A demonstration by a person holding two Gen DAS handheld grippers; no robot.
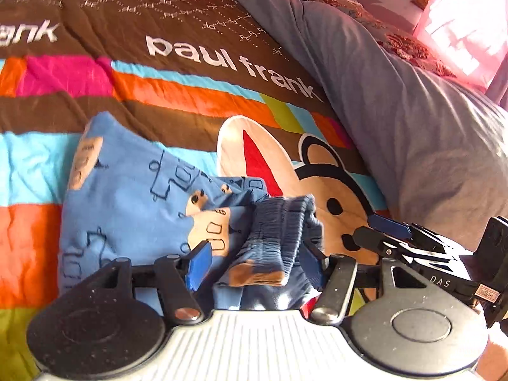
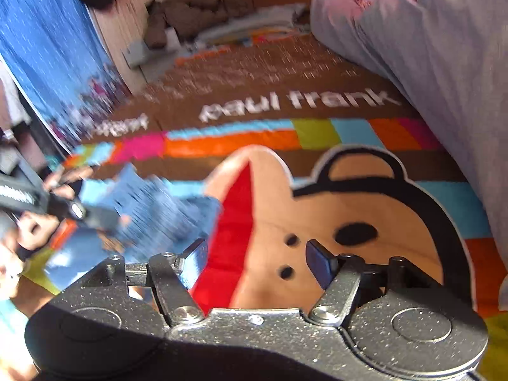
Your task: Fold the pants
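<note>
— Blue cotton, that's the pants (image 1: 133, 197): they lie bunched on the bedspread (image 1: 190, 104) in the lower middle of the left wrist view, with the ribbed waistband (image 1: 279, 231) humped up between the fingers of the left claw (image 1: 257, 260).

— Is that claw pinching the band?

— I cannot tell. The blue pads (image 1: 200, 263) sit either side of the waistband, with the cloth filling the gap, but whether they press on it is not clear.

— And the other one?

— The right claw (image 2: 258, 265) is spread wide with nothing between its fingers, only the monkey print (image 2: 349, 222) of the bedspread below. In its view the pants (image 2: 143, 209) are a blurred shape at the left edge, well apart from it.

— What could go wrong?

— The band is thick and gathered, so a shallow pinch might slip off, or catch one layer and drag the fold crooked. The bedspread is soft and could be nipped along with the cloth. Also the right claw (image 1: 385, 228) lies close at the lower right of the left view, so the two tools could knock.

— Poses?

— Left held low, pointing along the bed toward the pillow end. Right tilted, hovering over the monkey's face beside the grey duvet (image 2: 428, 63).
</note>
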